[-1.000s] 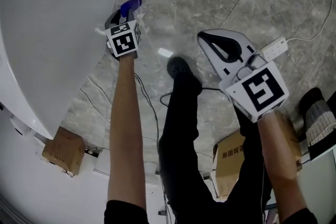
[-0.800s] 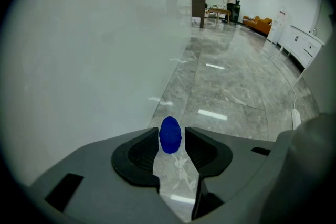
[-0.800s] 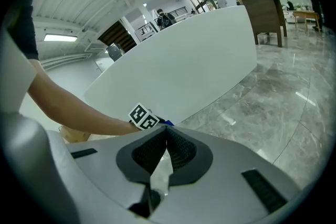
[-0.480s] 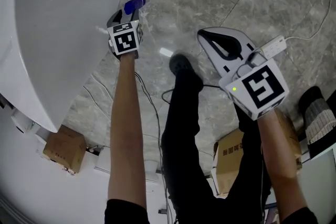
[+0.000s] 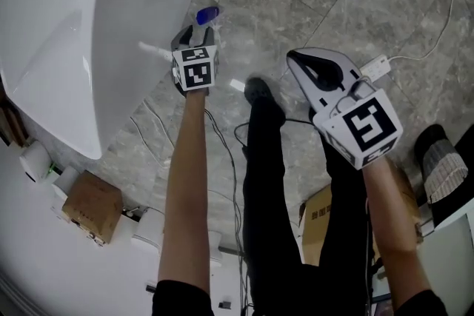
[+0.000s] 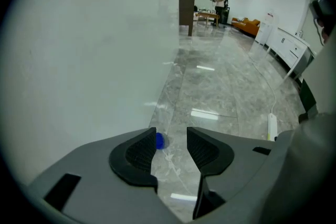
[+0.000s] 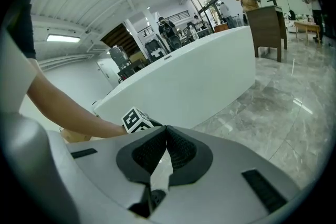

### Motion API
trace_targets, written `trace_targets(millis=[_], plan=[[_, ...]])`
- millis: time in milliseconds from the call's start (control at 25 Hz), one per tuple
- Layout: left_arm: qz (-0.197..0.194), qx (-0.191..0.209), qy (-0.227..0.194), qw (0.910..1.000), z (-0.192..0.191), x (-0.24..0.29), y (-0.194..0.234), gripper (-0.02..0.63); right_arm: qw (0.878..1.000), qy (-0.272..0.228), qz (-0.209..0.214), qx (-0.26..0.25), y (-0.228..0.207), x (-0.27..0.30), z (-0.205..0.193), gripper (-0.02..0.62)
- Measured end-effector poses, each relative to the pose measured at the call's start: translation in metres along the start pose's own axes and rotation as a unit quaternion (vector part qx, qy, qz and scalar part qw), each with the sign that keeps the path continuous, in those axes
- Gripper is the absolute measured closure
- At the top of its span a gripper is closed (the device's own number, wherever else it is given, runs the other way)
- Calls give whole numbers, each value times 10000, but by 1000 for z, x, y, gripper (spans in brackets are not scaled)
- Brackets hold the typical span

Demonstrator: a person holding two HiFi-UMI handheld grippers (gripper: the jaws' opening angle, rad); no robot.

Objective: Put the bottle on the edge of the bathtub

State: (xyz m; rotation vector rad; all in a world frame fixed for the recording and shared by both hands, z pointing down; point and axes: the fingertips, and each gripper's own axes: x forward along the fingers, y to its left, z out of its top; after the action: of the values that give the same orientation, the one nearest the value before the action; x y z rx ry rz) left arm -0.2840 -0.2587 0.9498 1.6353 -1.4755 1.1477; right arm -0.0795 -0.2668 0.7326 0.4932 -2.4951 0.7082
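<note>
The bottle shows mainly as a blue cap (image 5: 207, 13) with a faint clear body, low by the floor at the white bathtub's (image 5: 111, 26) outer wall. My left gripper (image 5: 198, 32) points at it from just behind. In the left gripper view the cap (image 6: 159, 140) peeks out past the tip of the left finger (image 6: 137, 155), beside the tub wall (image 6: 94, 60). The left gripper (image 6: 171, 134) is closing its jaws, with only floor in the gap and the pads pressing on nothing. My right gripper (image 5: 296, 57) hangs over the floor to the right, shut and empty (image 7: 167, 129).
A white power strip (image 5: 375, 67) with its cord lies on the marble floor at the right. The person's black trouser legs and shoe (image 5: 259, 96) stand between the grippers. Cardboard boxes (image 5: 92, 207) sit near the tub's end and by the right arm (image 5: 326, 214).
The head view has swung, so more of the tub's rim and inside shows. The left gripper stays just behind the blue cap. The right gripper has hardly moved.
</note>
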Motion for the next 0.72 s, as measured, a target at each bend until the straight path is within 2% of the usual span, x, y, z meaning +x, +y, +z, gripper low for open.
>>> trace_targets(millis=[280,480,560,720], plan=[[-74,37,-168,9998,42,-102,-25,425,9999,-38,42,-150,35,-75,58,583],[-204,-460,-467,9976,81,-195,-60,427,9999,-71,46,-84,59,-144,92,583],[-255,-543,-665,9960,99,-230,-77,437,9999,-124,17,-46,62,-167,105,583],[-229,-356,-734,9964,111,-296,-119,477,9998,-191,16,-25,69,-221,130,583]])
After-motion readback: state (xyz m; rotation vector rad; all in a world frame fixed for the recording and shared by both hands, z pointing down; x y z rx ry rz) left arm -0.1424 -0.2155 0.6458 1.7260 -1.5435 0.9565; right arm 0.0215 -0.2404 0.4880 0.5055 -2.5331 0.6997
